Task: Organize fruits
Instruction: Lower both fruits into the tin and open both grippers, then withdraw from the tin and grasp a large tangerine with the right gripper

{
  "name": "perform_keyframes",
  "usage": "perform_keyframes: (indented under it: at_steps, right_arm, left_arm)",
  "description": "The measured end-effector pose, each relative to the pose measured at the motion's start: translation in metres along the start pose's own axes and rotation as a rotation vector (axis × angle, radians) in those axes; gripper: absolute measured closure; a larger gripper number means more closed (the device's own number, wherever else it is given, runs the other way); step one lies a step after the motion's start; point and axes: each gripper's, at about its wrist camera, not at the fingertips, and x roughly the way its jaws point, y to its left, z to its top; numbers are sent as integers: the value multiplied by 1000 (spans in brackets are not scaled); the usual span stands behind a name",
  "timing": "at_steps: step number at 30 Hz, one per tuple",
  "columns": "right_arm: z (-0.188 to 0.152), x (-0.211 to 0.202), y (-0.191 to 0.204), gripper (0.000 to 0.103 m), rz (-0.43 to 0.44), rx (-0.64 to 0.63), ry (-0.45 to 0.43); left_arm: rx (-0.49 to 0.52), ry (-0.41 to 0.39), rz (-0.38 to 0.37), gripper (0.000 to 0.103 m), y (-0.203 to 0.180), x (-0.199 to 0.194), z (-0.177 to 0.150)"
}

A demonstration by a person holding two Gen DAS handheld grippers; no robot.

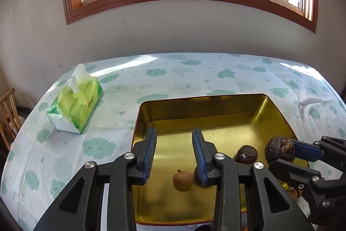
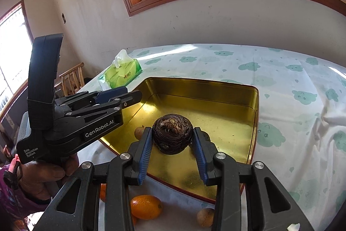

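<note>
A gold metal tray point(image 1: 201, 105) lies on the cloud-print tablecloth. On its floor are a small tan fruit point(image 1: 182, 179) and a dark, rough round fruit point(image 1: 246, 154); another small fruit is mostly hidden behind my left gripper's right finger. My left gripper point(image 1: 174, 130) hangs open above the tray's near left part, with nothing between its pads. My right gripper point(image 2: 172, 130) is shut on a second dark round fruit point(image 2: 173, 135), held above the tray point(image 2: 256, 114). In the left wrist view that held fruit point(image 1: 277, 147) hangs over the tray's right rim.
A green tissue pack point(image 1: 75, 105) stands on the table to the tray's left. In front of the tray lie an orange fruit point(image 2: 146, 206), another orange one point(image 2: 103, 192) and a tan one point(image 2: 205, 217). A wooden chair point(image 2: 72, 79) stands off the table's left edge.
</note>
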Motion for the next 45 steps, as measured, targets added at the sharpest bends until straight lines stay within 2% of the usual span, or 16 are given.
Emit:
perform_keyframes:
  at_steps: [1,2,3,5,6,11,16,20,25,28,30,32,34,39,42,45]
  right_arm:
    - [0,2,0,66,-1,1,-2]
    - [1,2,-1,66,2,3,-10]
    - [2,0,-2,64,7,7,-19]
    - [4,-7,-3,52,2,20,-49]
    - [3,-12,-5,51,-4,27,-61]
    - [-14,-51,-10,52,57,42,-75]
    - [-57,-75,14,52,156,5,-9]
    - [-86,-60,43,53,163,-1,110]
    - [-96,-30,50,56,170,53,184]
    - [-95,-18,54,56,121,30,184]
    - [-92,-7,53,56,116,26,196]
    - [-92,3,53,63,97,23,216]
    - [-93,4,52,65,108,43,211]
    - [-100,-33,35,67,55,31,140]
    - [-107,-63,-1,67,-16,114,80]
    - [-111,-83,-39,66,-106,185,48]
  left_arm:
    - [-14,-8,8,42,2,-2,-1]
    - [-31,-20,20,25,4,-7,-1]
    - [-46,-39,23,21,7,-12,-2]
    - [-64,-70,23,14,12,-23,-4]
    - [-66,-79,23,12,15,-28,-5]
    - [-26,-126,-7,12,23,-60,-22]
    - [10,-98,-34,12,25,-85,-60]
    - [11,-66,-41,12,30,-103,-88]
    - [-13,-24,-77,12,43,-119,-113]
    - [19,-4,-91,12,46,-124,-126]
    - [37,19,-135,12,46,-124,-133]
    - [57,39,-169,12,43,-123,-136]
    - [87,51,-192,12,37,-120,-137]
    - [131,44,-218,12,25,-115,-129]
    - [139,17,-241,12,20,-110,-119]
    - [220,1,-321,13,15,-101,-112]
